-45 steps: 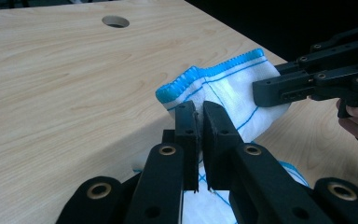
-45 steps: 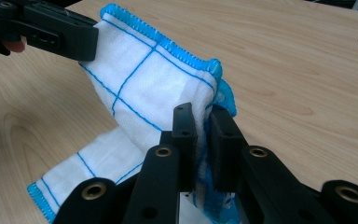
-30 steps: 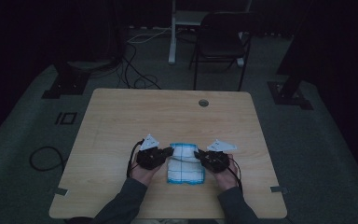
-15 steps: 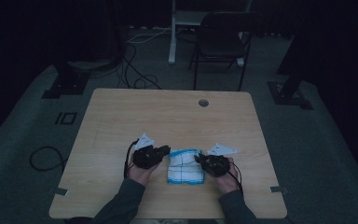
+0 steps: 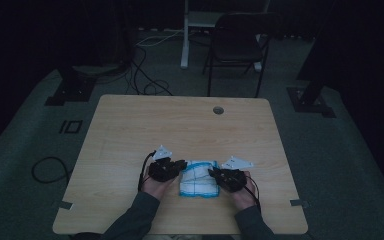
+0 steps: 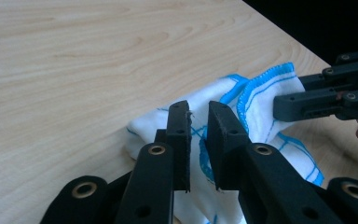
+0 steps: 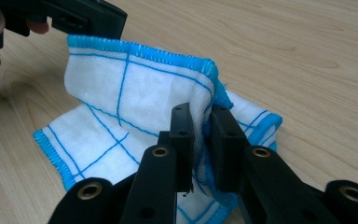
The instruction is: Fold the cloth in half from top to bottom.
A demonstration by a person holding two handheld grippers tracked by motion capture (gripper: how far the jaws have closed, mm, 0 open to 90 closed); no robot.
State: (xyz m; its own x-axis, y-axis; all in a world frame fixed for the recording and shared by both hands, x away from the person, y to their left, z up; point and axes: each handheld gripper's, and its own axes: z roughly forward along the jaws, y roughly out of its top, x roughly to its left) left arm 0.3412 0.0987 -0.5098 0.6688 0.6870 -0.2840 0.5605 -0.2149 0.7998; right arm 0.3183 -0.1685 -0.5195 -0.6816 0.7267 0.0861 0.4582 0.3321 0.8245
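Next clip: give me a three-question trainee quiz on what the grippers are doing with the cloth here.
1. True or false: the cloth lies flat and fully spread on the table.
2. What does the right gripper have between its jaws?
A. a bare table edge
B. a raised fold of cloth
C. a cable
3. Fill in: seen from above, the left gripper and the right gripper sit on ______ sides of the cloth.

Key:
1. False; it is bunched, with one blue-edged part lifted.
2. B
3. opposite
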